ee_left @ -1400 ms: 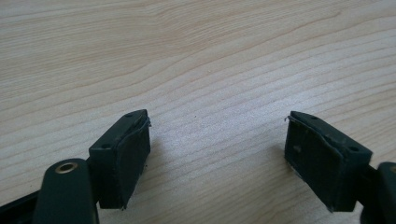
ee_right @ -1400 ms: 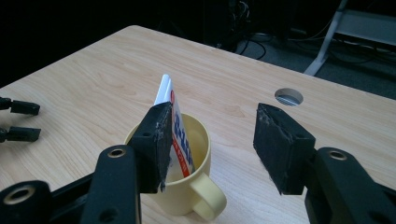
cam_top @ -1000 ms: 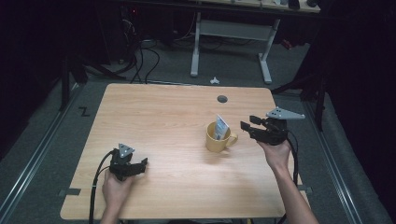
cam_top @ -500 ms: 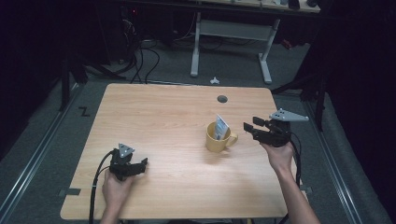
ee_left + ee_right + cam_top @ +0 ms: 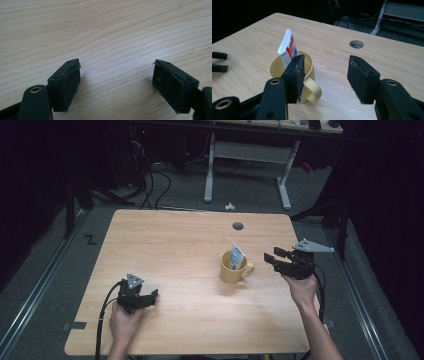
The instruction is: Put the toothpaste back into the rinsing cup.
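A yellow mug (image 5: 234, 268) stands right of the table's middle, its handle turned toward my right gripper (image 5: 274, 256). A white sachet with red print (image 5: 237, 255) sticks up out of the mug. The right gripper is held level just right of the handle, open, with nothing between its pads. In the right gripper view the mug (image 5: 275, 68) and sachet (image 5: 288, 48) sit behind its left jaw, and the gripper (image 5: 325, 72) gapes over bare wood. My left gripper (image 5: 150, 296) rests low near the table's front left, open (image 5: 116, 85) with only wood grain between its pads.
The wooden table (image 5: 170, 245) has a round cable hole (image 5: 238, 226) near its far edge. Beyond it stand a white desk frame (image 5: 247, 170), cables on the dark floor and a small white object (image 5: 229, 206). The left gripper's jaw tips (image 5: 219, 61) show far off in the right gripper view.
The right gripper has drifted very slightly to the right, away from the mug, jaws still apart. The left gripper, mug and sachet have not moved.
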